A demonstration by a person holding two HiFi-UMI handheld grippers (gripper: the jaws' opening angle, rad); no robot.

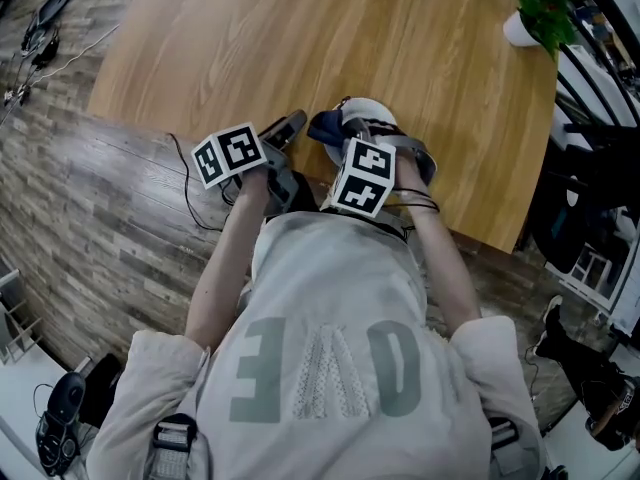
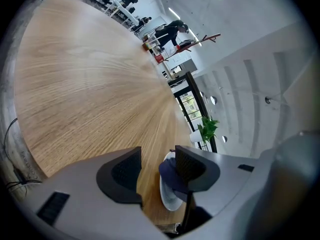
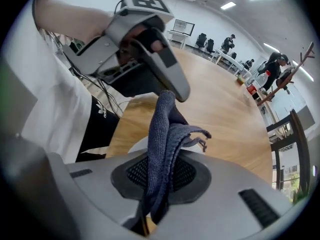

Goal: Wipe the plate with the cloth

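A white plate [image 1: 366,111] lies near the front edge of the round wooden table [image 1: 300,38]. A dark blue cloth [image 1: 328,126] hangs over the plate's left side. My right gripper [image 3: 159,184] is shut on this cloth [image 3: 165,129], which bunches up between the jaws just above the plate [image 3: 136,146]. My left gripper [image 1: 284,129] hovers just left of the plate, its jaws open and empty. In the left gripper view [image 2: 157,158] the plate [image 2: 167,196] and the cloth [image 2: 170,173] show beyond the pads [image 2: 125,170], with the right pad covering part of them.
A potted plant [image 1: 540,8] stands at the table's far right edge. Cables [image 1: 35,43] lie on the wooden floor at the left. Chairs and equipment [image 1: 590,258] crowd the right side. People stand at desks [image 2: 167,31] far across the room.
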